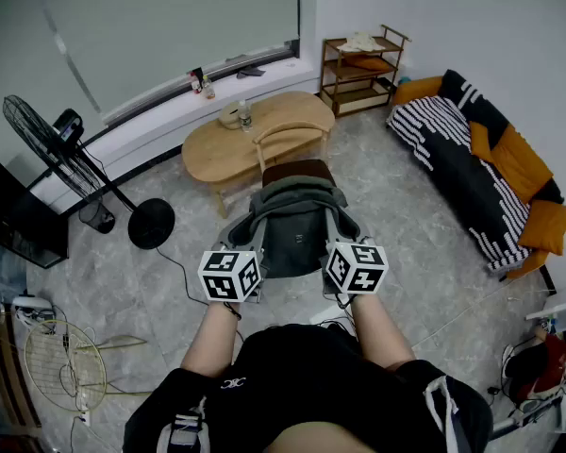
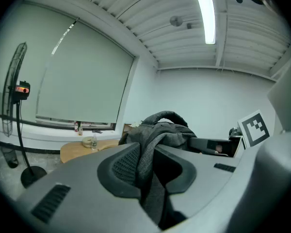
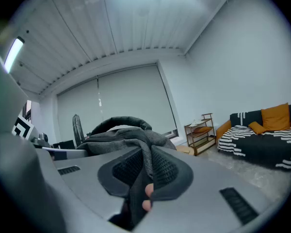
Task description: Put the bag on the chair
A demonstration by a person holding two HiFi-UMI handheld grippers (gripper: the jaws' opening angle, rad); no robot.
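A dark grey bag hangs between my two grippers, just over the near side of a wooden chair with a brown seat. My left gripper is shut on the fabric at the bag's left side, and my right gripper is shut on its right side. In the left gripper view the pads pinch a fold of the bag. In the right gripper view the jaws clamp grey fabric of the bag, whose carry handle arches above.
A round-edged wooden table with a bottle stands right behind the chair. A standing fan is at the left, a striped sofa at the right, a wooden shelf at the back. Cables lie on the floor.
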